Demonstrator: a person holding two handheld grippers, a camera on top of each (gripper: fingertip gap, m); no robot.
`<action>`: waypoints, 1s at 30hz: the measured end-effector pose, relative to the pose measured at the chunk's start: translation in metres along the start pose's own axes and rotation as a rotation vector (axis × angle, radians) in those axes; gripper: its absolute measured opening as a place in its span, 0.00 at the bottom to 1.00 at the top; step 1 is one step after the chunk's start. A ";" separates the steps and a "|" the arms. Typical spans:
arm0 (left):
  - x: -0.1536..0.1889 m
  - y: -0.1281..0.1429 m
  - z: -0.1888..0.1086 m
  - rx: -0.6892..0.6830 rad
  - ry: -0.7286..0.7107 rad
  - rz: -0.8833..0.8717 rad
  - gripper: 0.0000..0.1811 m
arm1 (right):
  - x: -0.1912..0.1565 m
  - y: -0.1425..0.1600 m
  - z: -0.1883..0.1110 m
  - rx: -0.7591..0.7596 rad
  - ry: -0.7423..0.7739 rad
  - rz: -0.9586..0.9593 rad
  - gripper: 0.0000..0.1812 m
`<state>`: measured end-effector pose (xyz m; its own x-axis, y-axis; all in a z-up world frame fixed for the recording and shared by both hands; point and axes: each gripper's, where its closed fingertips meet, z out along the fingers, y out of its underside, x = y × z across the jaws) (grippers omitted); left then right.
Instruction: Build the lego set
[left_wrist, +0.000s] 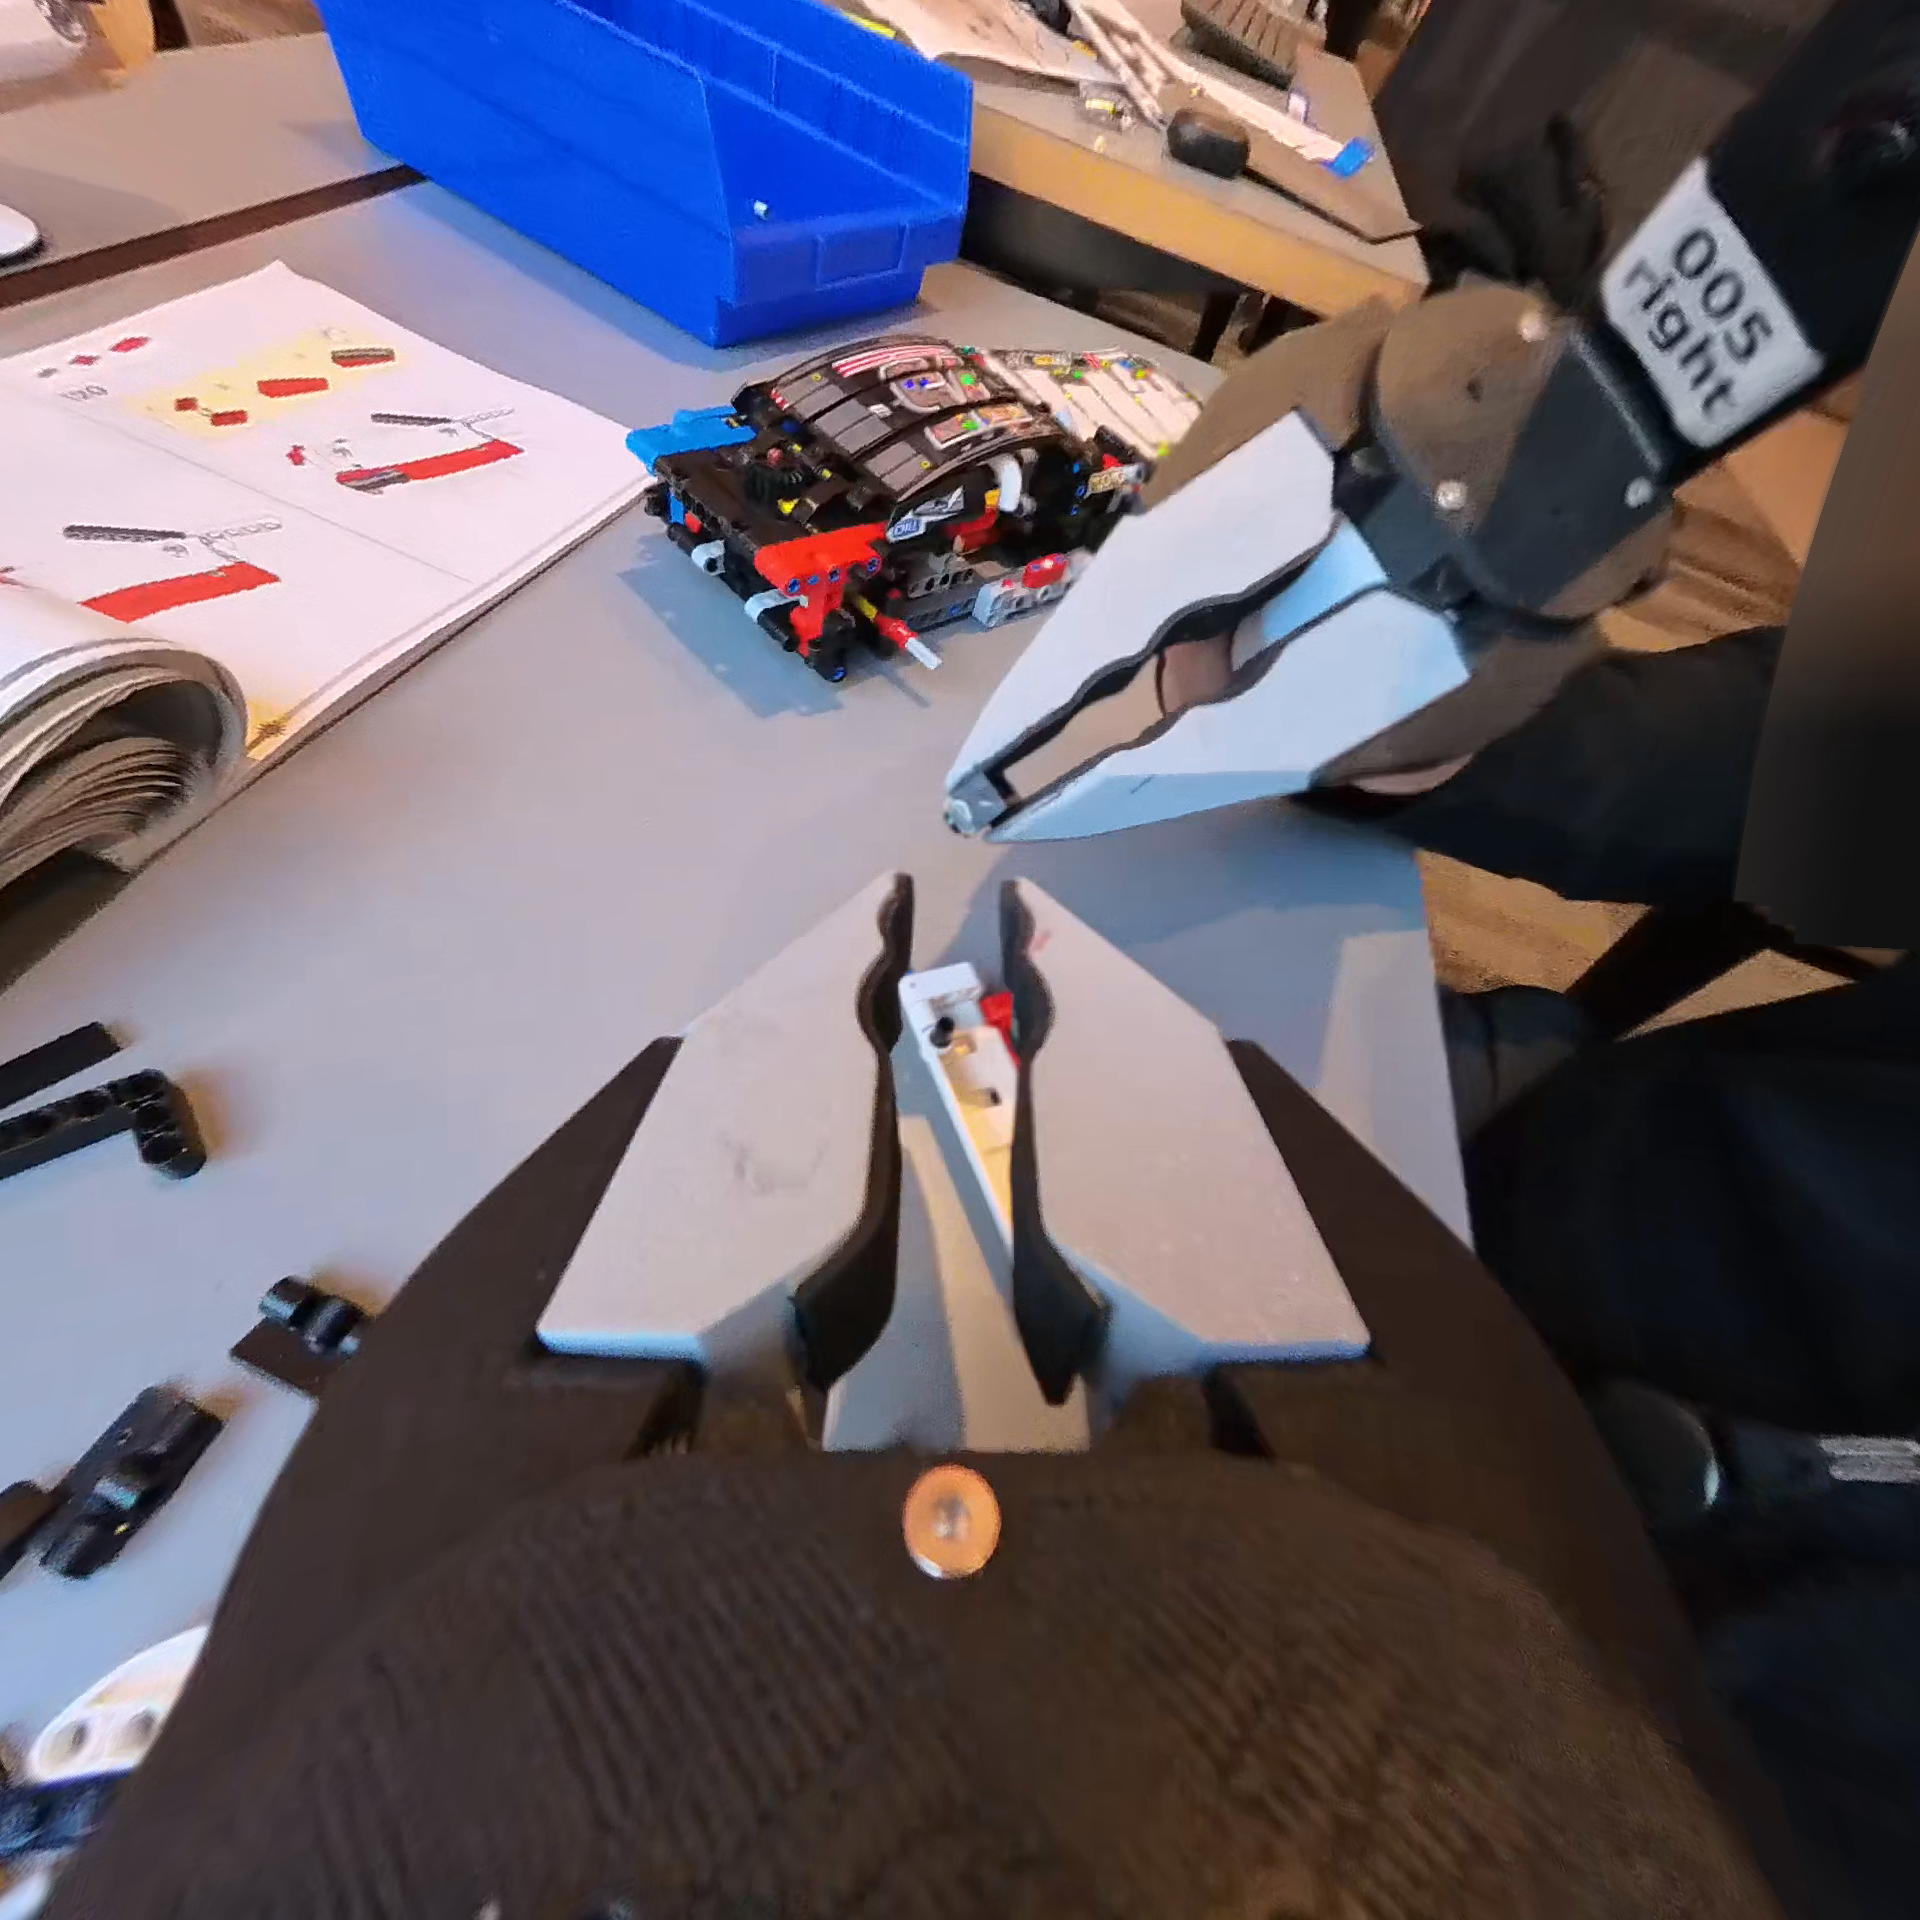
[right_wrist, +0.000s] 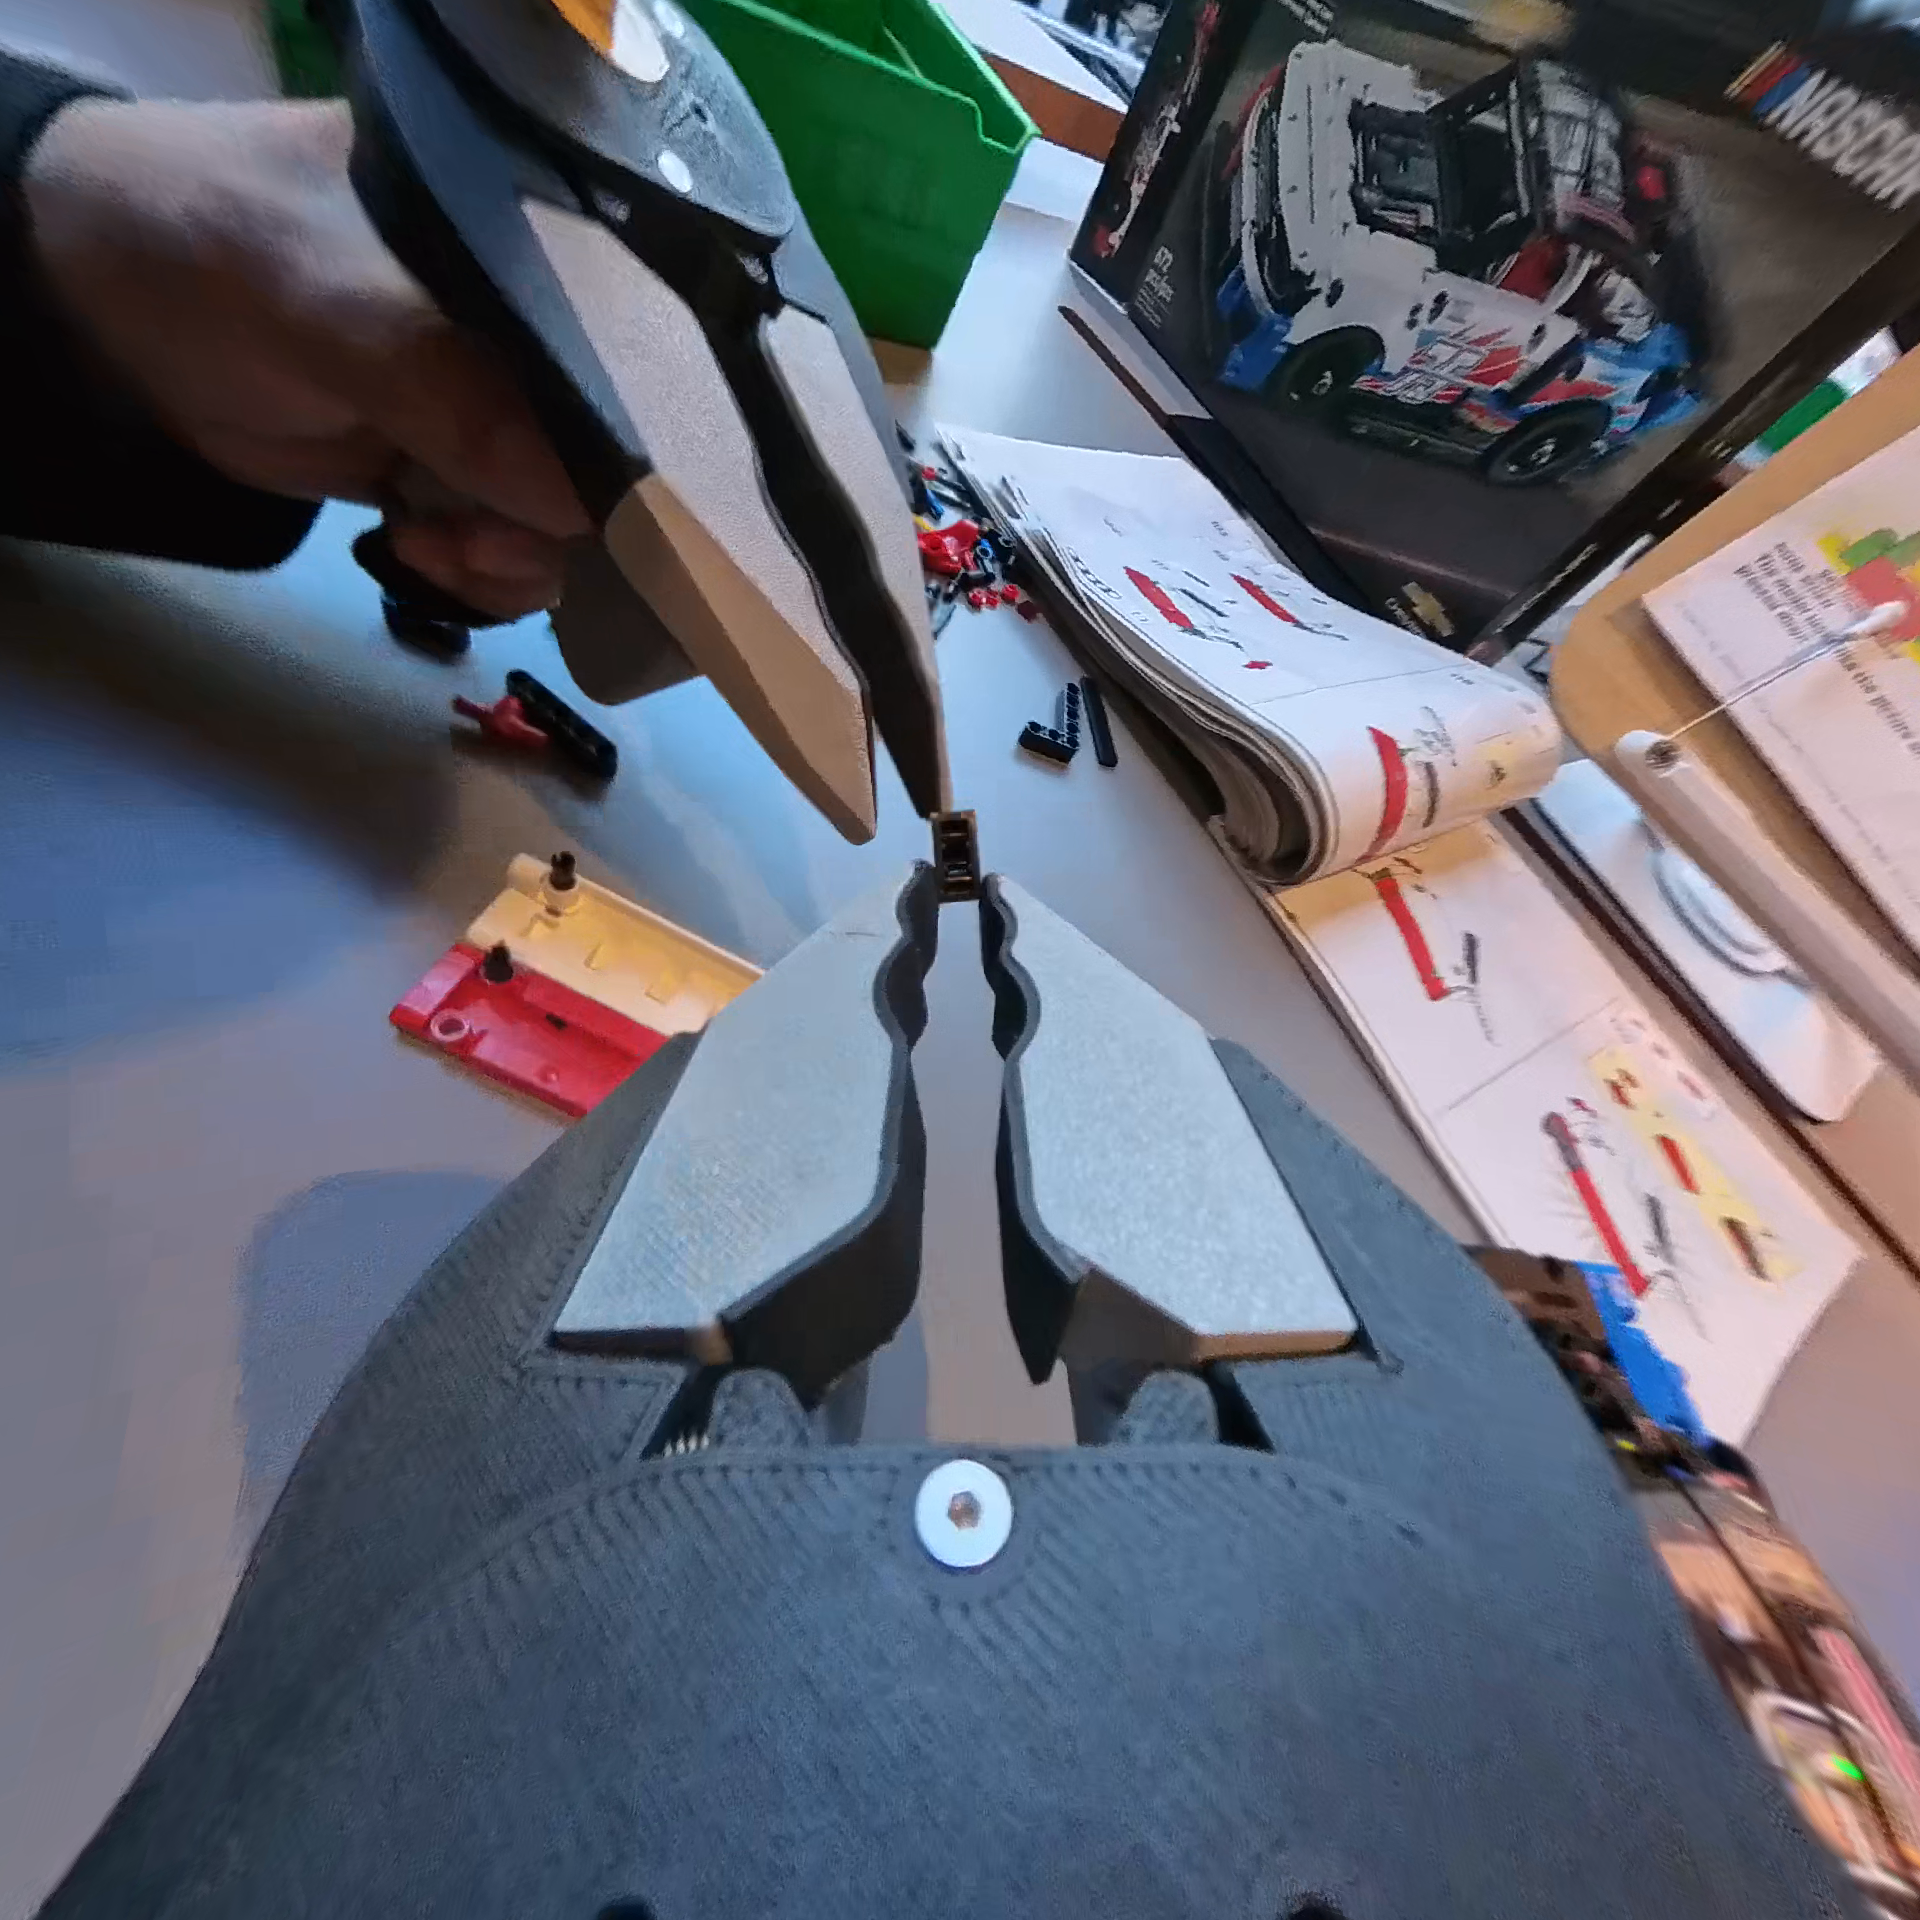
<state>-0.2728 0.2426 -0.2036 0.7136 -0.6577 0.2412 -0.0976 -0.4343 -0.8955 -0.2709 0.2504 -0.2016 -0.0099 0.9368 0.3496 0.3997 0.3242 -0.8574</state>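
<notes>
My right gripper (right_wrist: 956, 881) is shut on a small black connector piece (right_wrist: 954, 847) held at its tips above the table. It also shows in the left wrist view (left_wrist: 968, 812), coming in from the upper right. My left gripper (left_wrist: 956, 885) is open with a narrow gap and holds nothing. Its tips (right_wrist: 902, 818) meet the small piece from above, one fingertip touching or nearly touching it. A flat white-and-red panel (right_wrist: 582, 982) with two black pins lies on the table under the left gripper (left_wrist: 951, 1023). The part-built black, red and blue car (left_wrist: 904, 488) sits farther back.
An open instruction booklet (left_wrist: 260, 468) (right_wrist: 1299, 707) lies to one side. A blue bin (left_wrist: 665, 156), a green bin (right_wrist: 873, 156) and the set's box (right_wrist: 1455, 260) stand behind. Loose black beams (left_wrist: 104, 1122) (right_wrist: 1070, 727) and a red-and-black part (right_wrist: 530, 717) lie on the grey table. Left and right tips are no more than a few centimetres apart.
</notes>
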 end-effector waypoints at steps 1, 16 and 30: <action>0.005 -0.003 0.000 0.017 0.021 -0.016 0.08 | -0.001 0.000 -0.003 -0.011 0.020 -0.039 0.03; 0.040 -0.011 0.001 0.046 0.266 -0.277 0.05 | -0.021 -0.014 -0.026 0.046 0.188 -0.389 0.04; 0.053 -0.003 0.003 -0.031 0.474 -0.479 0.06 | -0.038 -0.014 -0.037 0.100 0.038 -0.260 0.00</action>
<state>-0.2328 0.2103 -0.1893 0.3024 -0.5840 0.7533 0.1287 -0.7581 -0.6393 -0.2426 0.2060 -0.1891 -0.0652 0.8154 0.5752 0.2963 0.5662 -0.7692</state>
